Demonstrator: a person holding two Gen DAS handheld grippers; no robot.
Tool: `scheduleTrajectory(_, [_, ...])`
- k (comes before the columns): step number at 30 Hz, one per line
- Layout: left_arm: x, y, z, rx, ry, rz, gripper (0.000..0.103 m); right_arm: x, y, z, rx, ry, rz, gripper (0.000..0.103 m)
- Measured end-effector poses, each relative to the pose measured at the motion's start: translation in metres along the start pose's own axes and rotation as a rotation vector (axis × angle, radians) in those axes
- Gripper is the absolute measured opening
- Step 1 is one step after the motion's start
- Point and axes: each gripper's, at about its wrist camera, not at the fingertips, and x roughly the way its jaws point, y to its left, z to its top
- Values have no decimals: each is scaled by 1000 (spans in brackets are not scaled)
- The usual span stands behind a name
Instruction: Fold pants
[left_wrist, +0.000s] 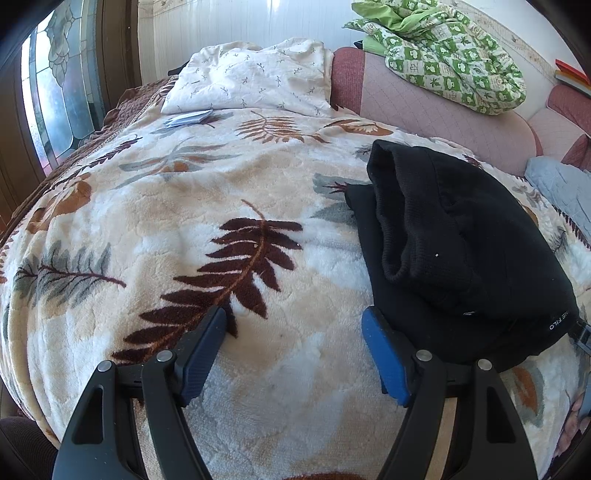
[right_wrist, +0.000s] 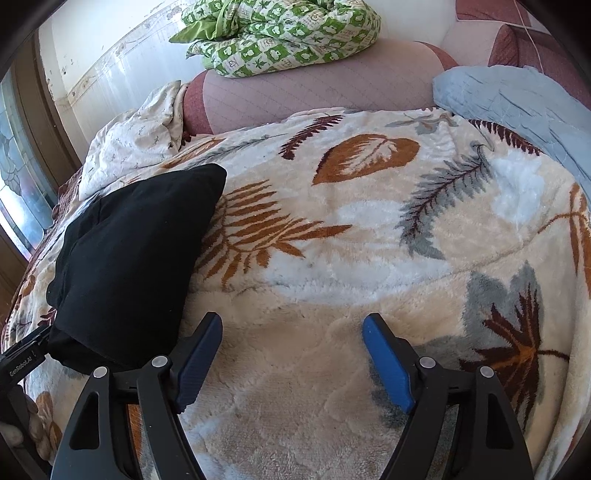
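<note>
Surface: a bed covered by a plush cream blanket (left_wrist: 177, 206) printed with brown, rust and grey leaves; the pile looked thick and lightly rumpled.
Pants: black pants (left_wrist: 454, 258), folded into a compact bundle, lay on the blanket between the two grippers, with a ribbed band curled on top and small white lettering near the bundle's near edge. In the right wrist view the same bundle (right_wrist: 129, 258) sat toward the blanket's left side.
Left gripper: the left gripper (left_wrist: 293, 328) was wide open and held nothing; it hung over bare blanket, its right blue pad (left_wrist: 384, 354) just beside the bundle's near corner.
Right gripper: the right gripper (right_wrist: 291, 328) was likewise spread wide and empty, above bare blanket, its left finger (right_wrist: 199, 354) just beside the bundle's near edge.
Far edge: a pink padded headboard (left_wrist: 436, 118) ran along the bed's far side, with a green-and-white checked quilt (left_wrist: 450, 55) heaped on top of it.
Far left corner: a white quilt with small sprigs (left_wrist: 251, 77) lay crumpled there, a small stack of bluish paper (left_wrist: 188, 118) at its near edge.
Far right corner: a pale blue quilted cover (right_wrist: 517, 114) lay over the blanket's edge.
Room: a leaded glass window (left_wrist: 55, 92) in a dark wooden frame stood to the left, daylight coming through; the wall behind was white.
</note>
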Motion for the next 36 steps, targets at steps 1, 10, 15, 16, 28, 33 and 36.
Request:
scheduleTrajectory(1, [-1,0,0,-7,-3,-7,75,0,0,0,-2,1,0,84])
scheduleTrajectory(10, [-30,13,20,-94,-88,-110,75,4,1,1,-15,19,5,89])
scheduleTrajectory(15, [-25,19,50,-158,-63,-169,75,5,2,1,-20,30,6,90])
scheduleTrajectory(16, [-23,17,59,-159,-53,-183,75,4,2,3,-17,38,9,90])
scheduleTrajectory(28, [34,22,81,-227,119,-433,75,16,38,66,60,128,284,90])
scheduleTrajectory(33, [51,16,72,-248,222,-555,75,46,51,78,102,185,314,90])
scheduleTrajectory(36, [57,7,68,-232,237,-545,75,57,61,79,105,211,322,90])
